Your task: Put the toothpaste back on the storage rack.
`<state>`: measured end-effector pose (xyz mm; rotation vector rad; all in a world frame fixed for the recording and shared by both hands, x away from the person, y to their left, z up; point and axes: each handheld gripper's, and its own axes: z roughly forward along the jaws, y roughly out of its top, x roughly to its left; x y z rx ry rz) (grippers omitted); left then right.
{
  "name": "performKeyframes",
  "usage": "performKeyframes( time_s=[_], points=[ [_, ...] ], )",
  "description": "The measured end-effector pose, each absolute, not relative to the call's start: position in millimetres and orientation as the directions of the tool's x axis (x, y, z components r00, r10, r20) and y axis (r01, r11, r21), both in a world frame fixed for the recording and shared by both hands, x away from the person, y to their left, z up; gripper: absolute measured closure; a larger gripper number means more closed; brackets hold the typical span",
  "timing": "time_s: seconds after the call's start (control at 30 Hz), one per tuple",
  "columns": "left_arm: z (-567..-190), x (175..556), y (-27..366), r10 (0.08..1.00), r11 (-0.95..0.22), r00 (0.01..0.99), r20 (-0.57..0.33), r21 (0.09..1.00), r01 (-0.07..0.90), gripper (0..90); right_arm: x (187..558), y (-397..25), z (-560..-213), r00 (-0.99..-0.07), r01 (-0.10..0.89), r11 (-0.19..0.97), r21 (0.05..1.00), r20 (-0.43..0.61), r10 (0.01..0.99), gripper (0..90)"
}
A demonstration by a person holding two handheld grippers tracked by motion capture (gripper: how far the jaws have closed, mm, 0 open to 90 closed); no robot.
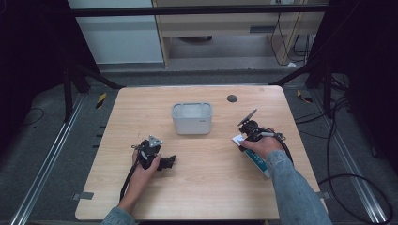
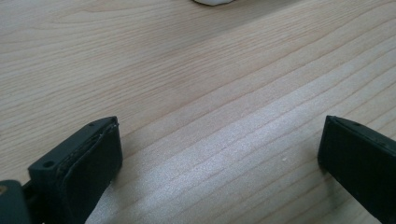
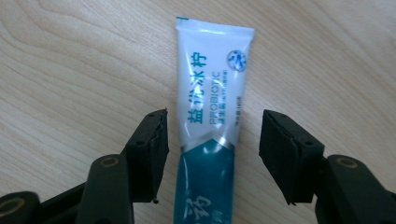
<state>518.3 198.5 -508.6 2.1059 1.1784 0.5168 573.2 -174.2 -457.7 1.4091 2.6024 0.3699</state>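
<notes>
On the desk (image 1: 206, 178), near its middle toward the far edge, stands a grey box (image 1: 191, 118); its inside looks pale, and I cannot tell whether anything lies in it. Well to its right, near the desk's right edge, a white-and-teal tube (image 3: 210, 121) lies flat on the wood. The right tongs (image 3: 212, 140) are spread to either side of the tube, their jaws apart from it. The left tongs (image 2: 219, 154) are spread wide over bare wood at the near left, holding nothing.
</notes>
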Motion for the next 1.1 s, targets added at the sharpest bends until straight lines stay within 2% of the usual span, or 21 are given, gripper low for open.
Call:
performKeyframes(
  time_s=[0.2,0.6,1.1],
  points=[
    [-508.6,518.3,198.5,0.857,-0.375,0.516,0.02,0.711,0.595,0.0,571.8,-174.0,-463.8,-0.538,0.808,0.523,0.27,-0.02,0.842,41.0],
    [-508.6,518.5,198.6,0.856,-0.376,0.517,0.02,0.71,0.595,0.0,574.9,-180.4,-463.1,-0.536,0.817,0.518,0.253,0.006,0.844,52.9],
    [-508.7,518.5,198.6,0.856,-0.376,0.517,0.021,0.711,0.595,0.0,574.9,-179.2,-467.2,-0.541,0.816,0.525,0.243,-0.001,0.841,54.9]
  ],
)
